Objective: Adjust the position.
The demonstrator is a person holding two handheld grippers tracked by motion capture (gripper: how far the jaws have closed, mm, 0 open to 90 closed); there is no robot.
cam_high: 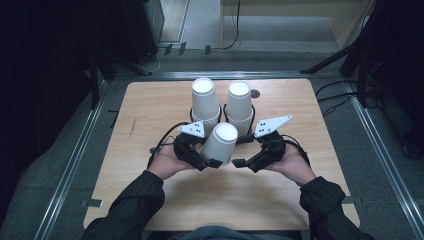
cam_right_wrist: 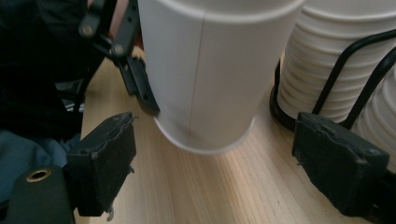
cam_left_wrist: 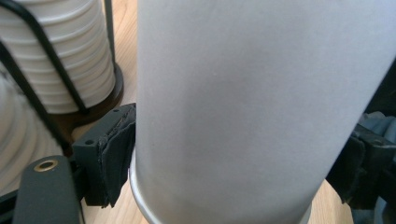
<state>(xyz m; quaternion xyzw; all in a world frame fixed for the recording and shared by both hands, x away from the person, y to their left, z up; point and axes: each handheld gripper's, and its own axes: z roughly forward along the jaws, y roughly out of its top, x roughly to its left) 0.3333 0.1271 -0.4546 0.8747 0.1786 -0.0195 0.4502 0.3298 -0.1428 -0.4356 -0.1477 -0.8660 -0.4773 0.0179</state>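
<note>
Left gripper (cam_high: pixel 207 161) at left of centre, jaws clamped on white paper cup (cam_high: pixel 220 144), pads pressed to its sides; cup tilted, lifted off wooden bench (cam_high: pixel 150 110), mouth down. Right gripper (cam_high: pixel 246 163) just beside cup, jaws spread wide, touching nothing. Behind them, two stacks of white cups (cam_high: pixel 222 105) upside down in black wire holders, side by side near bench's far edge
</note>
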